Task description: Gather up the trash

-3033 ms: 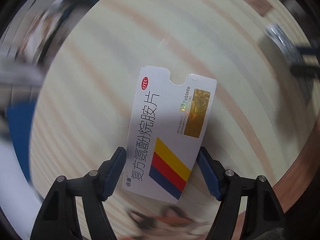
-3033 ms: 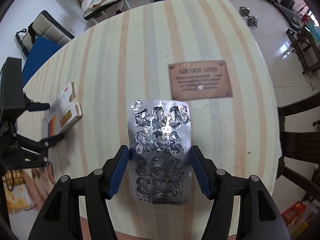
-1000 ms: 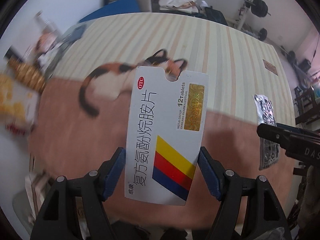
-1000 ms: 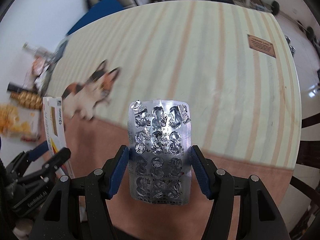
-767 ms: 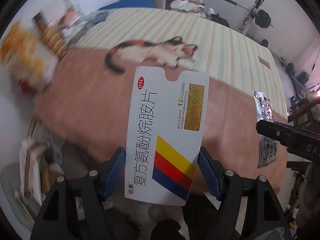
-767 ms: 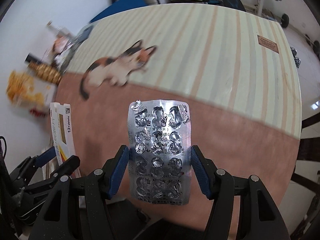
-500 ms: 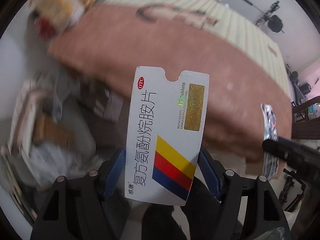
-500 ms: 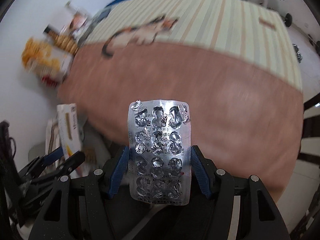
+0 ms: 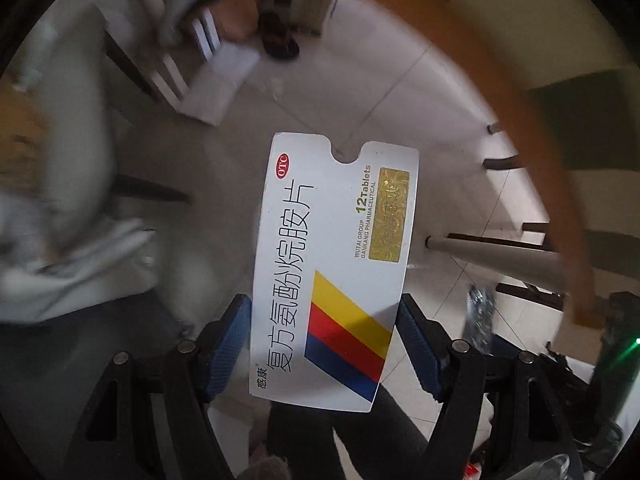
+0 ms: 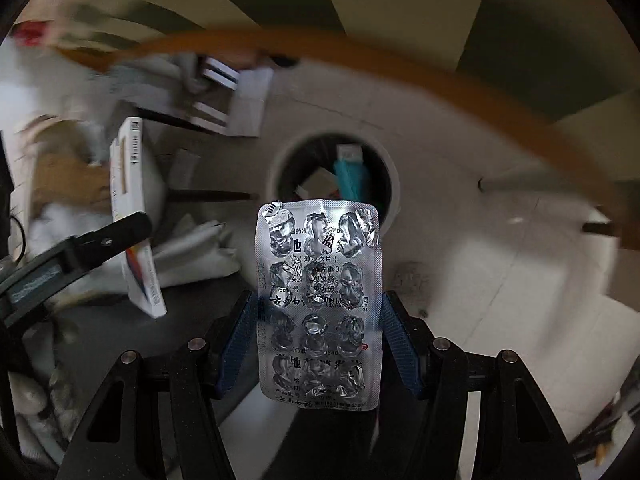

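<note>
A white medicine box (image 9: 332, 264) with yellow, red and blue stripes stands between the blue pads of my left gripper (image 9: 324, 308), which is shut on its lower half. My right gripper (image 10: 319, 304) is shut on a crumpled silver blister pack (image 10: 318, 300). Both grippers point down at the tiled floor. In the right wrist view a round white trash bin (image 10: 394, 184) sits on the floor just beyond the blister pack, holding a teal item and papers. The left gripper (image 10: 104, 240) with the box (image 10: 136, 216) shows at the left, beside the bin. The blister pack (image 9: 478, 316) appears at the left wrist view's right edge.
The brown table edge (image 10: 400, 64) arcs overhead, with table and chair legs (image 9: 500, 256) at the right. White bags and boxes (image 10: 192, 256) are piled left of the bin. A dark slipper (image 9: 280, 36) lies on the floor. A person's dark trouser leg (image 9: 304, 432) is below the box.
Both grippers have dropped from above the striped tabletop to below its edge and tilted toward the floor. The trash bin has come into the right wrist view. Both grips are unchanged.
</note>
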Demonstrator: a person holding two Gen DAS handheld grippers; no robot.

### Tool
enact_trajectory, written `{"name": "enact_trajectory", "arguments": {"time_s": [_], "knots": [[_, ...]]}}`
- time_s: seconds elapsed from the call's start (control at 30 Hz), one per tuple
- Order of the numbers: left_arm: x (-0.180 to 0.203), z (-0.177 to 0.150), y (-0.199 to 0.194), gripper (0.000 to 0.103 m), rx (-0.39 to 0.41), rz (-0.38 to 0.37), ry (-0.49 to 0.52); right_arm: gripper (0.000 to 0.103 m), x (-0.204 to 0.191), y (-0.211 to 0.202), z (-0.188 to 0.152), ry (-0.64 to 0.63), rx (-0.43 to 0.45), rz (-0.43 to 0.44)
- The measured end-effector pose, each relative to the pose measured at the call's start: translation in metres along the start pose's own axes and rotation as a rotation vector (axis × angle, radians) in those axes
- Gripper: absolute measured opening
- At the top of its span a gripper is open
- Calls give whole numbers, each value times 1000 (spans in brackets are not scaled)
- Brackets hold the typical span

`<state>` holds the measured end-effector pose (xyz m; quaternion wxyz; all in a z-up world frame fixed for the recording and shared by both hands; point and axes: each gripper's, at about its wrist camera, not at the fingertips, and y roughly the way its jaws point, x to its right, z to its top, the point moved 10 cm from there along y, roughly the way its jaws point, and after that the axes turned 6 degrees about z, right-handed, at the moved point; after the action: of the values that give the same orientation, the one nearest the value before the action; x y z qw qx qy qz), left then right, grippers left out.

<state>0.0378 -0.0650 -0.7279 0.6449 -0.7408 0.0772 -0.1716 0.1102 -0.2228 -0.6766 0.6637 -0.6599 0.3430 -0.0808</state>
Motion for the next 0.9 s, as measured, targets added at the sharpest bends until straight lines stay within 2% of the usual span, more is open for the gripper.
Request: {"name": "enact_trajectory", "arguments": {"time_s": [0.13, 0.17, 0.2, 0.27, 0.37, 0.4, 0.43, 0.47, 0.5, 0.57, 0.67, 0.8, 0.9], "knots": [[-8, 23, 74, 73, -37, -26, 18, 65, 33, 90, 29, 40, 15, -13], [-10, 28, 87, 78, -37, -19, 28, 65, 41, 109, 38, 42, 23, -19], [-11, 33, 99, 89, -38, -14, 37, 65, 48, 124, 46, 48, 21, -16], [-16, 37, 113, 101, -42, 0, 49, 65, 62, 144, 59, 69, 14, -7], [-21, 42, 119, 101, -9, 25, 62, 66, 68, 168, 67, 119, -11, 60], [-23, 43, 117, 101, 5, 42, 57, 72, 67, 173, 68, 130, -9, 82], [-25, 42, 114, 101, 17, 54, 55, 81, 65, 176, 69, 136, -5, 93], [-28, 41, 110, 101, 27, 73, 53, 101, 65, 177, 68, 137, 2, 99], [-30, 39, 108, 101, 30, 84, 49, 103, 64, 175, 68, 138, 14, 111], [-31, 34, 99, 101, 32, 87, 44, 103, 60, 173, 65, 127, 27, 122], [-34, 25, 85, 101, 54, 145, 70, 103, 54, 164, 59, 105, 36, 124], [-37, 7, 54, 101, 59, 198, 94, 103, 58, 137, 53, 70, 72, 38], [-31, -12, 13, 101, 52, 226, 113, 103, 61, 100, 44, 66, 83, -31]]}}
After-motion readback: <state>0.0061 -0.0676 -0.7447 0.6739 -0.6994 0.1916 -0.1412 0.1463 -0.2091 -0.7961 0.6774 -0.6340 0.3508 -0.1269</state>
